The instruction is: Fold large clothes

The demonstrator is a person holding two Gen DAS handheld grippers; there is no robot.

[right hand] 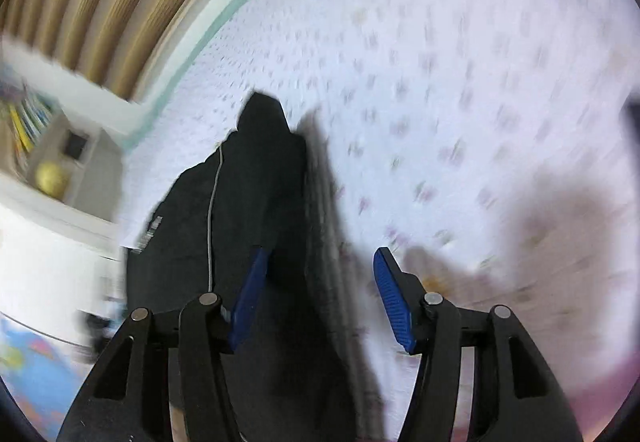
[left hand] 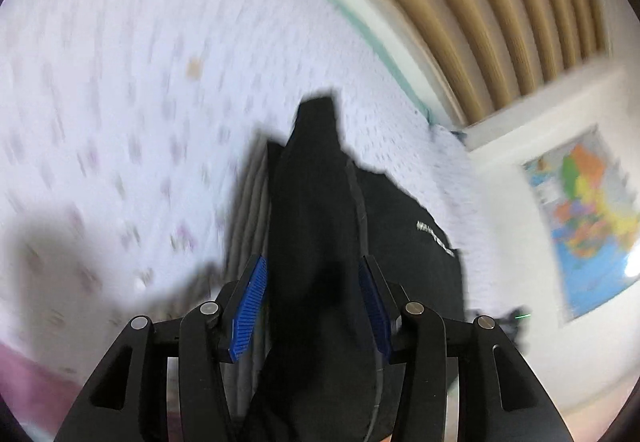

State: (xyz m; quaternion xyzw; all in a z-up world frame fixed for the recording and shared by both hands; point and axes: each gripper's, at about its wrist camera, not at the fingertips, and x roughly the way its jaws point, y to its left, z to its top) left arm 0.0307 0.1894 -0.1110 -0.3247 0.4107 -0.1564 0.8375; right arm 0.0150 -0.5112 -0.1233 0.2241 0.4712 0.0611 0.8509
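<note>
A black garment with small white lettering lies on a white bed sheet with small purple dots. In the left wrist view my left gripper has its blue pads wide apart with a thick fold of the black cloth lying between them, not pinched. In the right wrist view my right gripper is open; the garment, with a white drawstring, lies by the left pad, and the right pad is over bare sheet. Both views are motion-blurred.
A slatted wooden headboard and teal mattress edge run along the far side. A coloured map hangs on the white wall. A shelf with a yellow ball stands left in the right wrist view.
</note>
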